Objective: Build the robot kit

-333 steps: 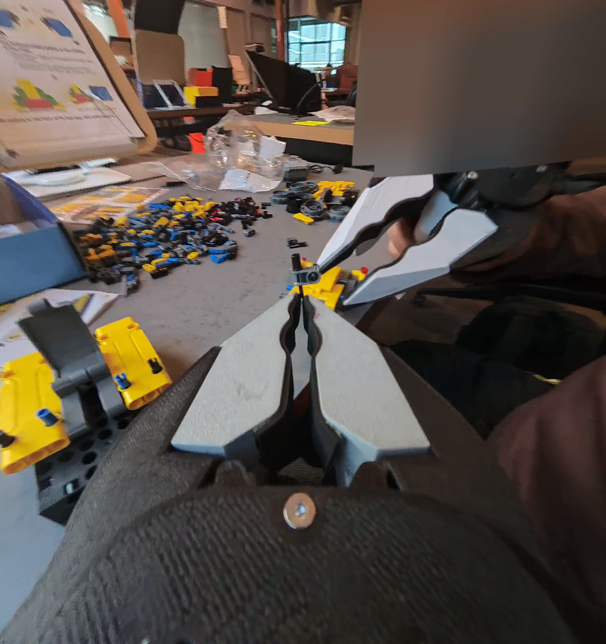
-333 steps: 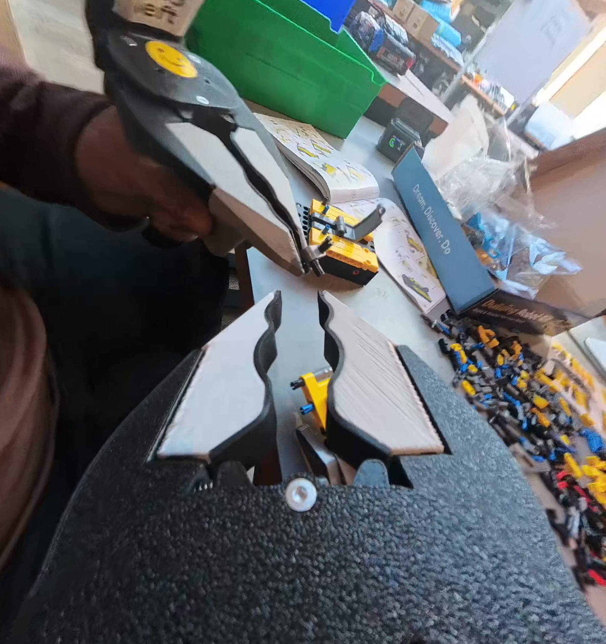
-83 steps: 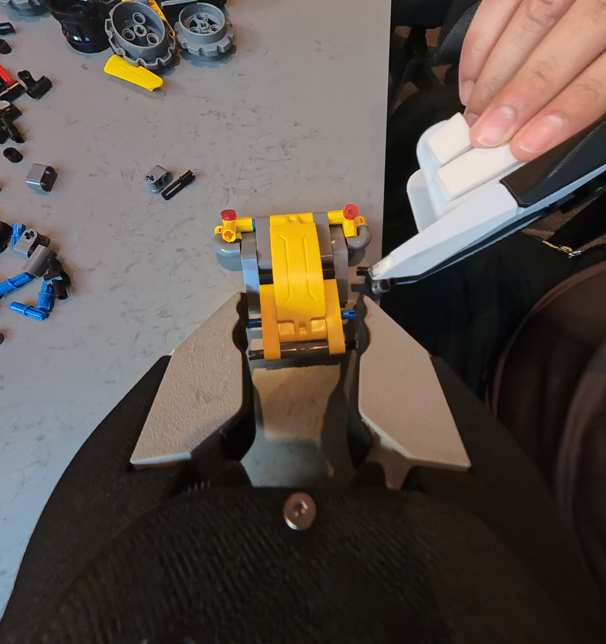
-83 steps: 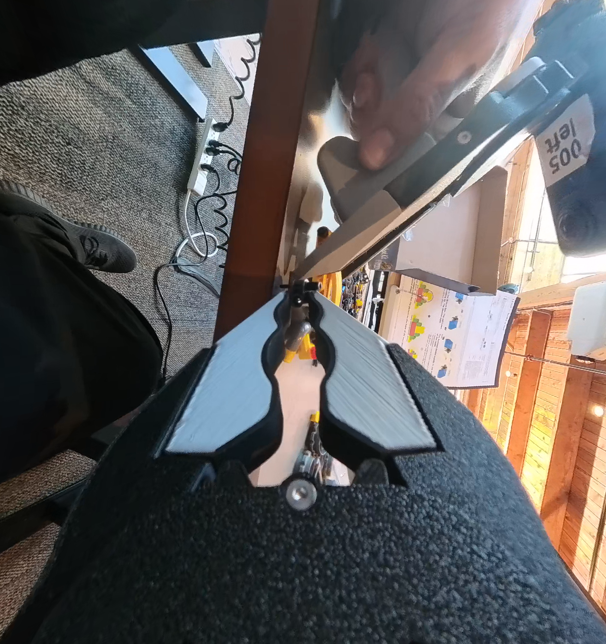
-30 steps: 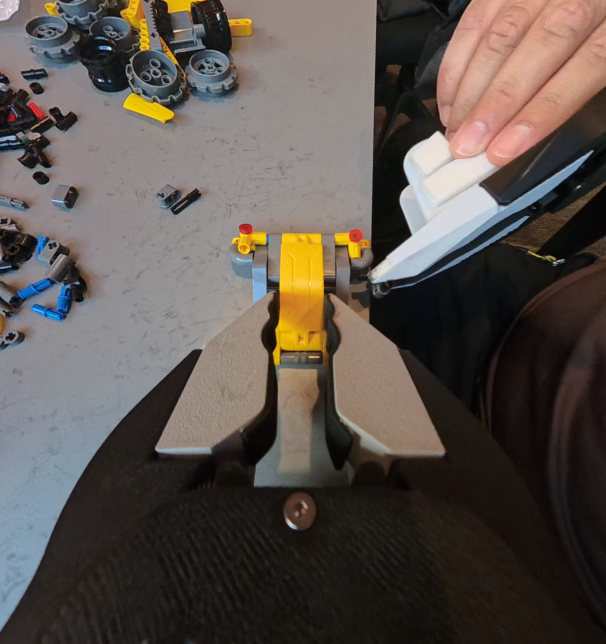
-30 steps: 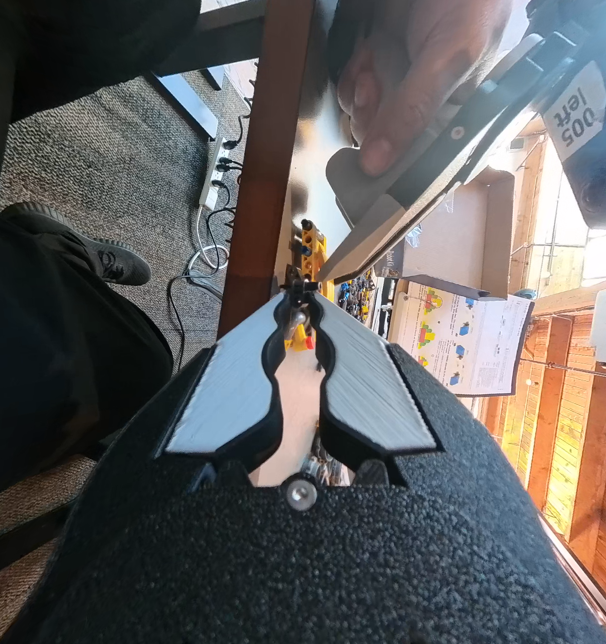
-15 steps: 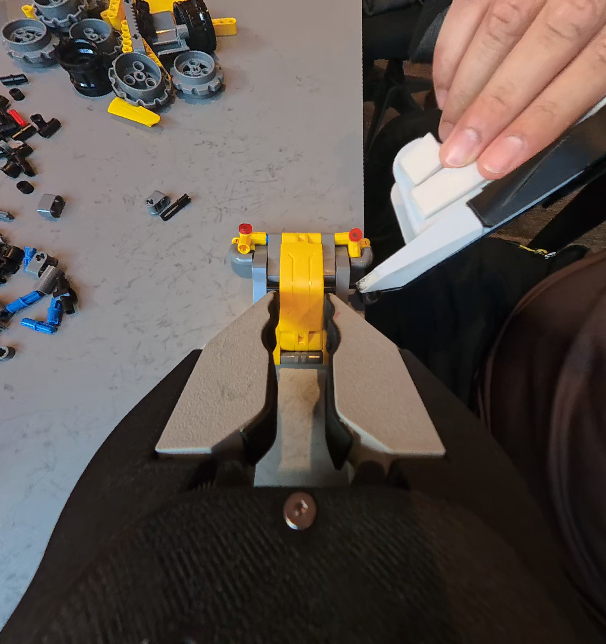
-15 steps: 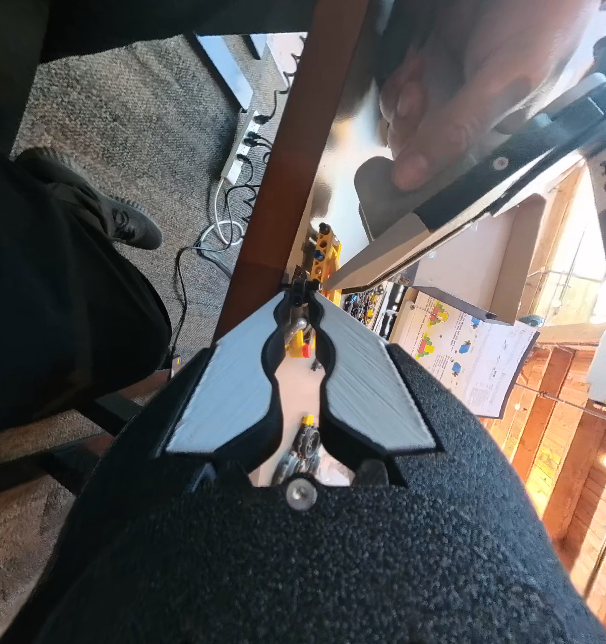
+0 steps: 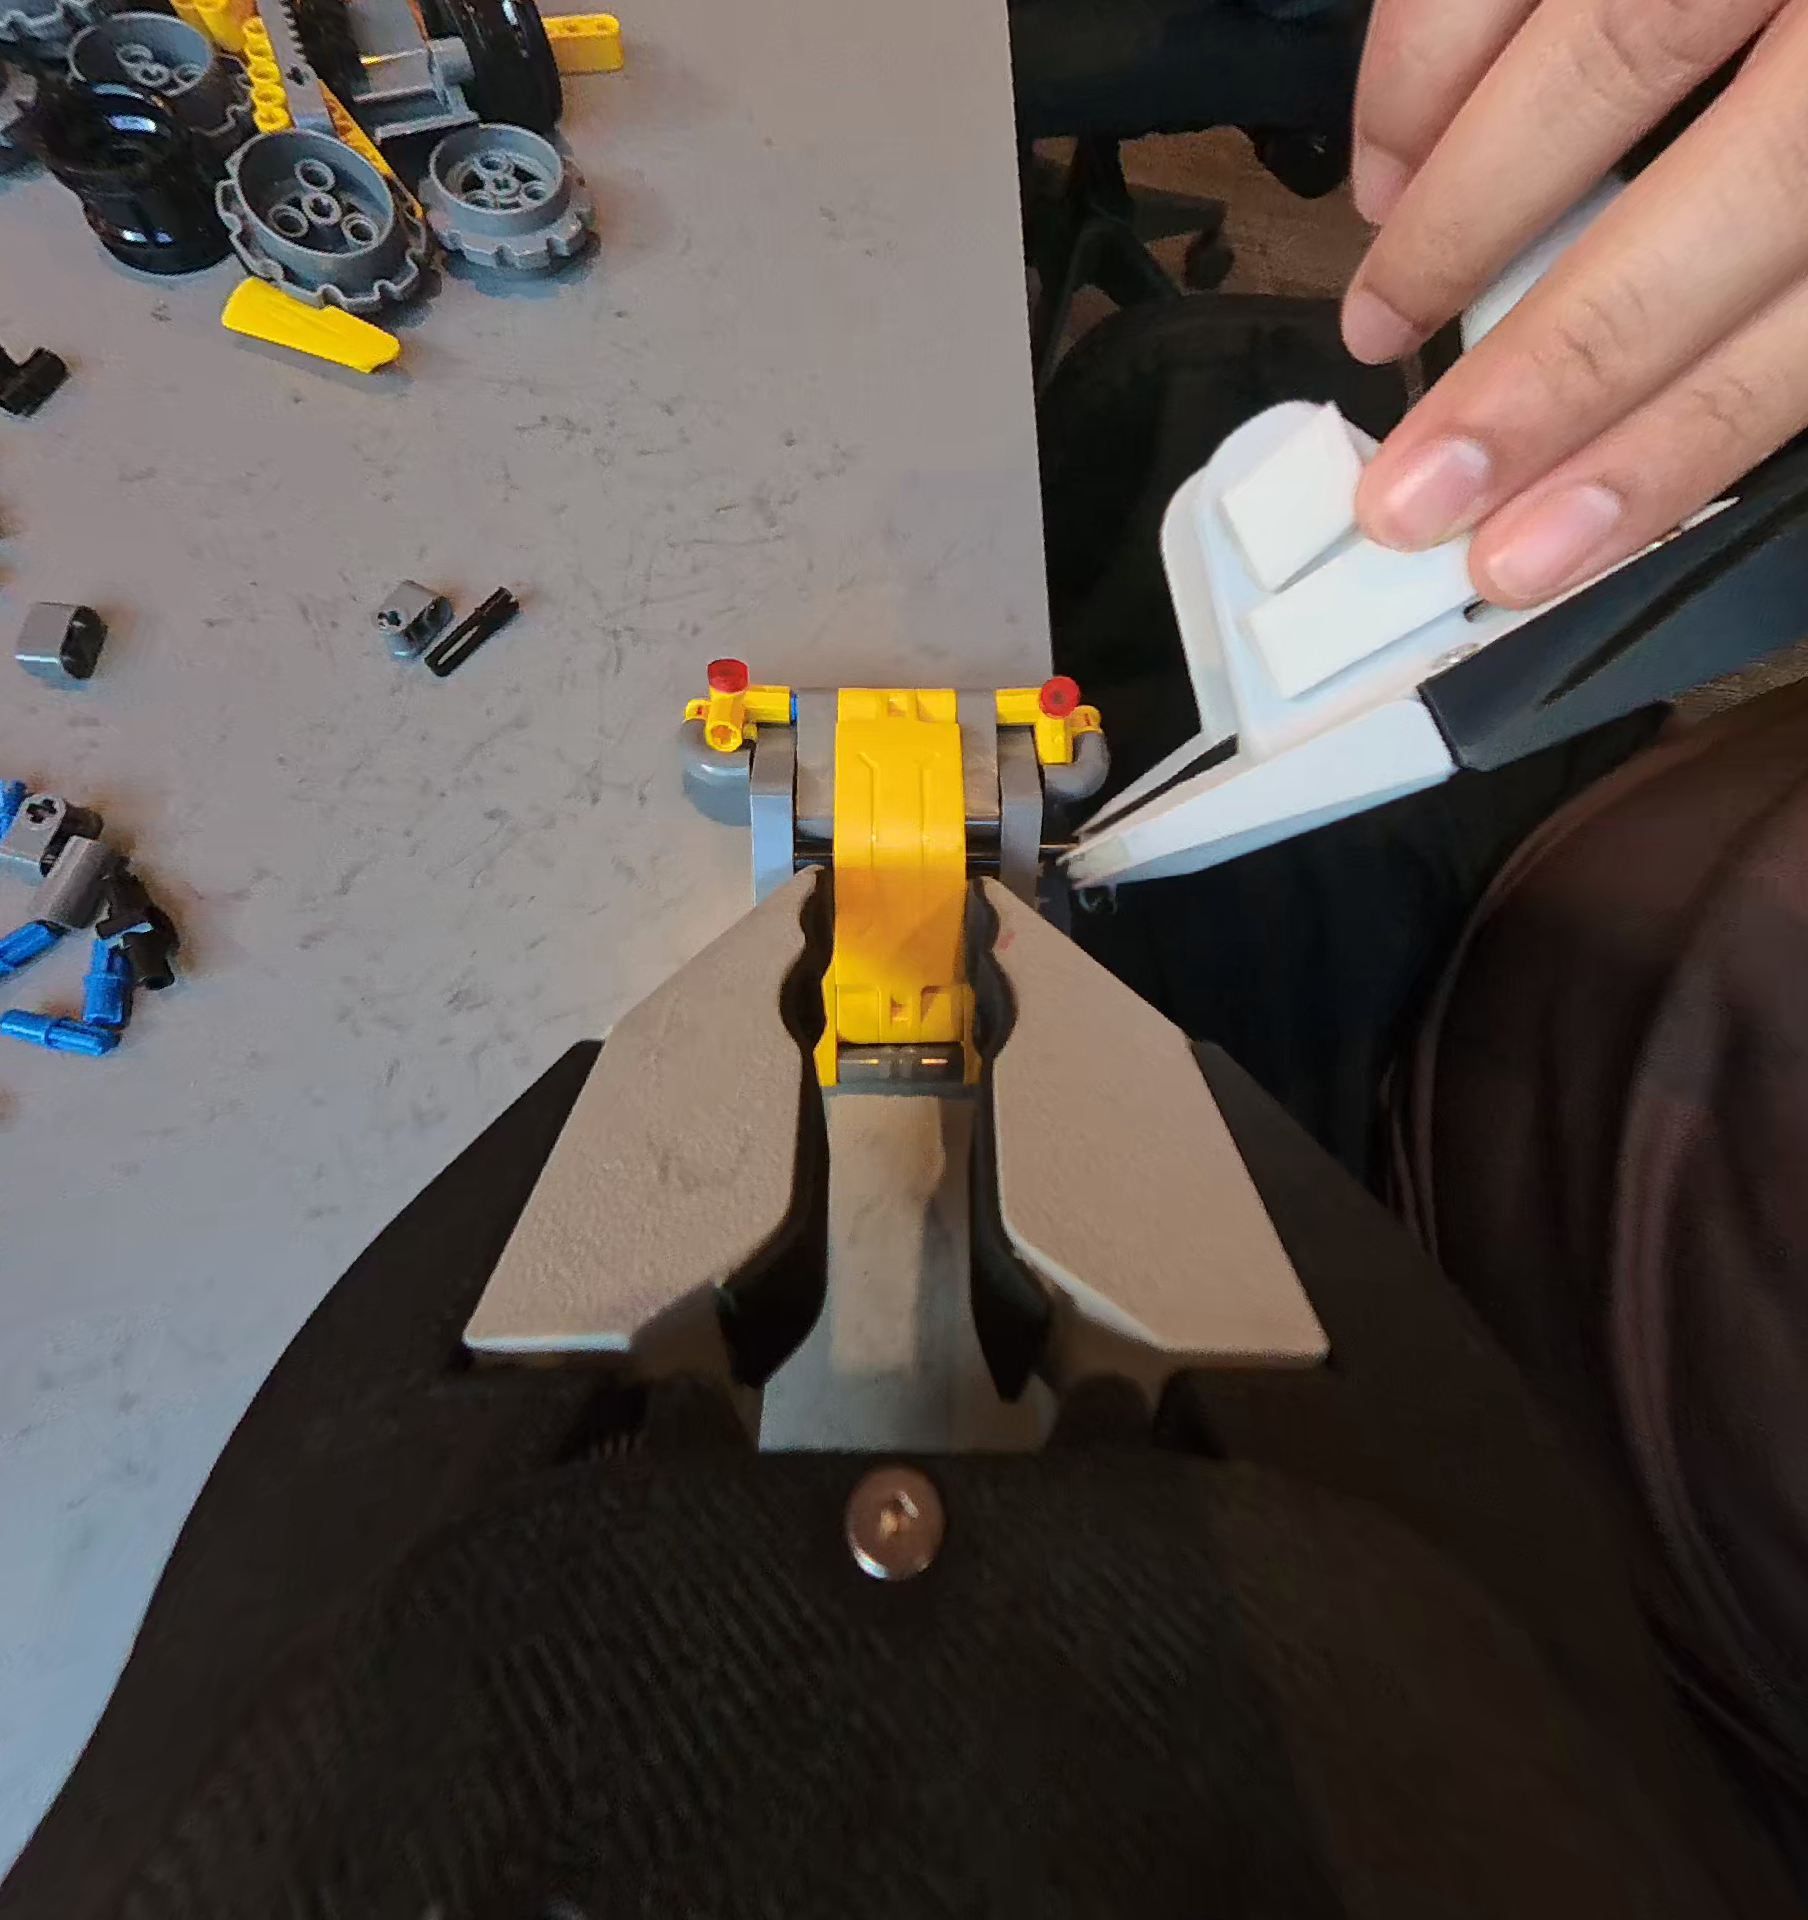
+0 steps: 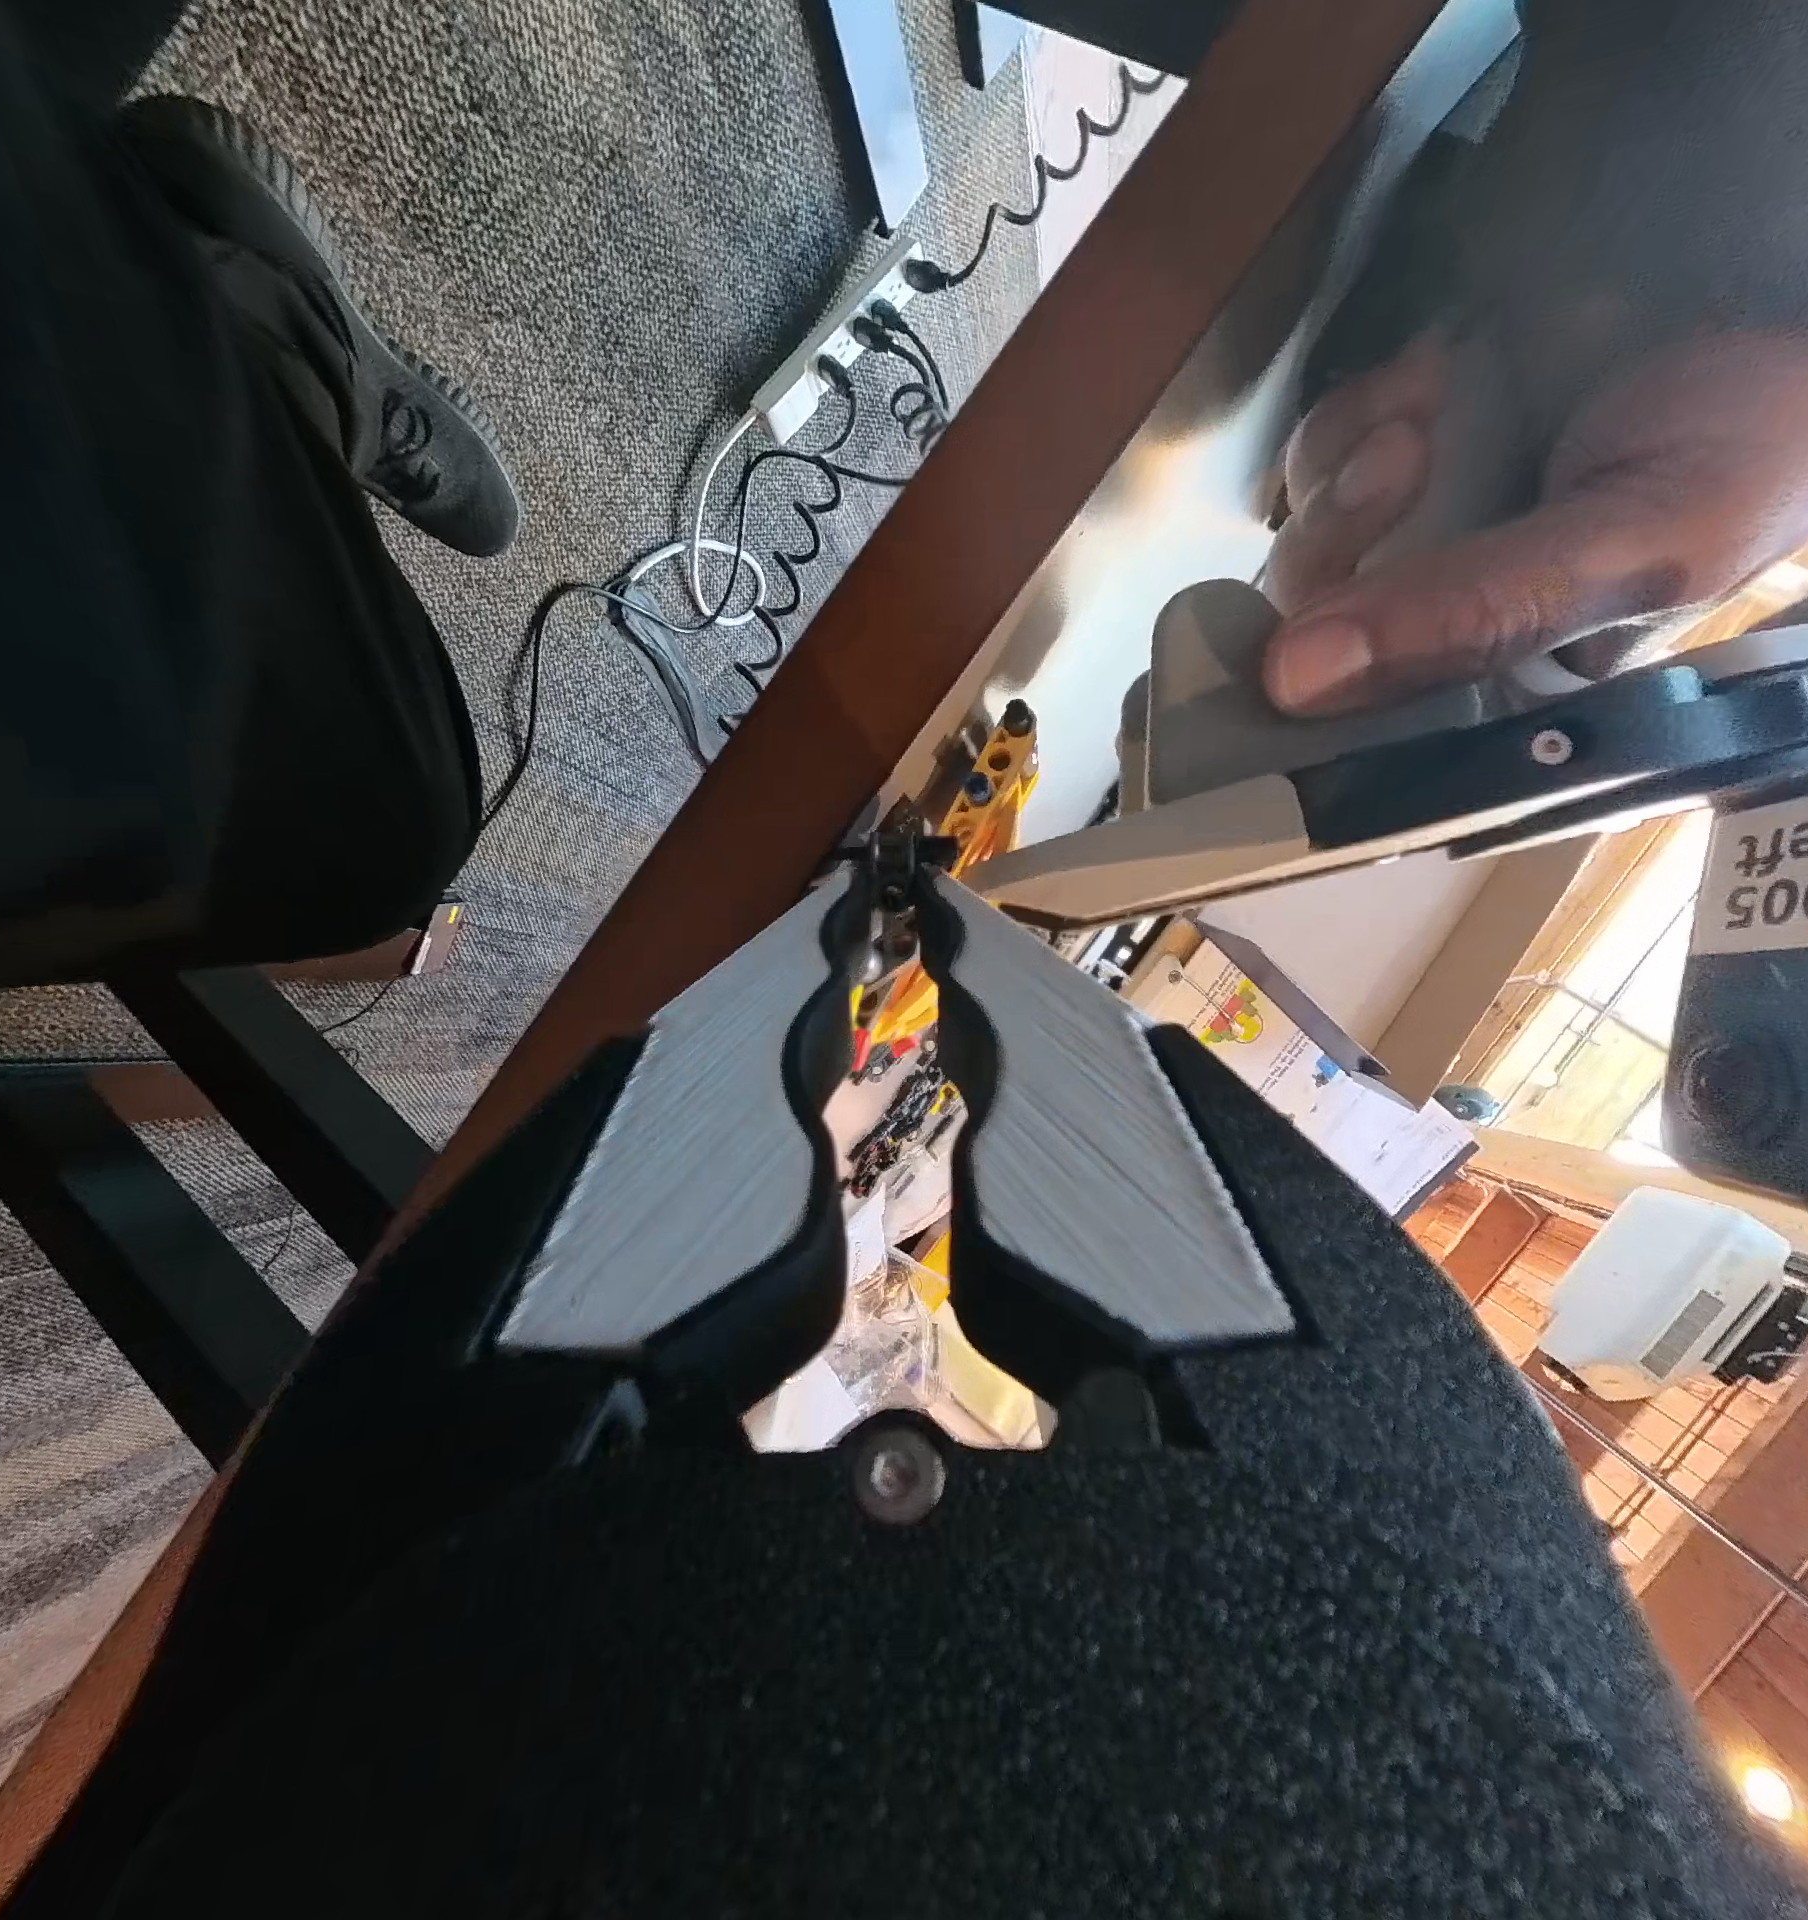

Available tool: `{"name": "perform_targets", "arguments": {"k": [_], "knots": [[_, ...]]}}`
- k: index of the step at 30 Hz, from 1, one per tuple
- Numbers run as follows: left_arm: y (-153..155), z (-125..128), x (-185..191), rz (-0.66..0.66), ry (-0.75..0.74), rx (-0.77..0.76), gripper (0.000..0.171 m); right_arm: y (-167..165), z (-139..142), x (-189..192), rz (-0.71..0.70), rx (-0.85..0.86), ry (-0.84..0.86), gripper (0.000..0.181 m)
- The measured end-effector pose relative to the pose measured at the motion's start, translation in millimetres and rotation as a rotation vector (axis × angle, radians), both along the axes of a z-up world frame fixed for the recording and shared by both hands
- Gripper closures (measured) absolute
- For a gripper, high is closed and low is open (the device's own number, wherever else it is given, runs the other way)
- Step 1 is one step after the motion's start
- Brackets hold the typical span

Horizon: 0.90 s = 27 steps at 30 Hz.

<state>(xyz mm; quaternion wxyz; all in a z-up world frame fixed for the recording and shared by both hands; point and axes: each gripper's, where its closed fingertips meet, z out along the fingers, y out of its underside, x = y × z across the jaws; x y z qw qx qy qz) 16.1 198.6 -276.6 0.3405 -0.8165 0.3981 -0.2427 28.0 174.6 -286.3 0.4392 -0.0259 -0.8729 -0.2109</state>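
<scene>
Though clamped, yellow assembly (image 9: 895, 831) between left tool (image 9: 895, 914) tips

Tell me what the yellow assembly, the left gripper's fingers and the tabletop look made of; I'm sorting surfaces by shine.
Yellow assembly: glossy moulded plastic, judging by crisp edges and soft highlights. Fingers of the left gripper: matte grey, faintly grainy, probably printed plastic. Tabletop: flat grey with mottled scuffs and low sheen, perhaps laminate; its edge looks like brown wood in the right wrist view.
</scene>
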Motion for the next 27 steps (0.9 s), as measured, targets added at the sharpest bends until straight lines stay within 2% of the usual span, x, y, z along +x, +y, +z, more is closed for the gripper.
{"name": "perform_targets", "arguments": {"k": [12,16,19,22,27], "knots": [[-9.5,6.2,3.6,0.008,0.004,0.113,0.149,-15.4,3.3,11.6,-0.049,-0.056,0.124,0.178],[-19.6,17.0,1.8,0.056,0.014,0.193,0.138,-18.1,7.0,20.7,-0.072,-0.101,0.177,0.177],[-24.5,24.8,-5.0,0.124,0.11,0.322,0.13,-15.8,7.5,27.0,-0.1,-0.129,0.206,0.177],[-31.4,36.5,1.4,0.163,0.186,0.473,0.131,-15.5,8.6,30.0,-0.116,-0.149,0.234,0.177],[-30.7,22.1,17.0,0.188,0.342,0.577,0.119,-19.2,11.3,31.3,-0.127,-0.185,0.276,0.178]]}}
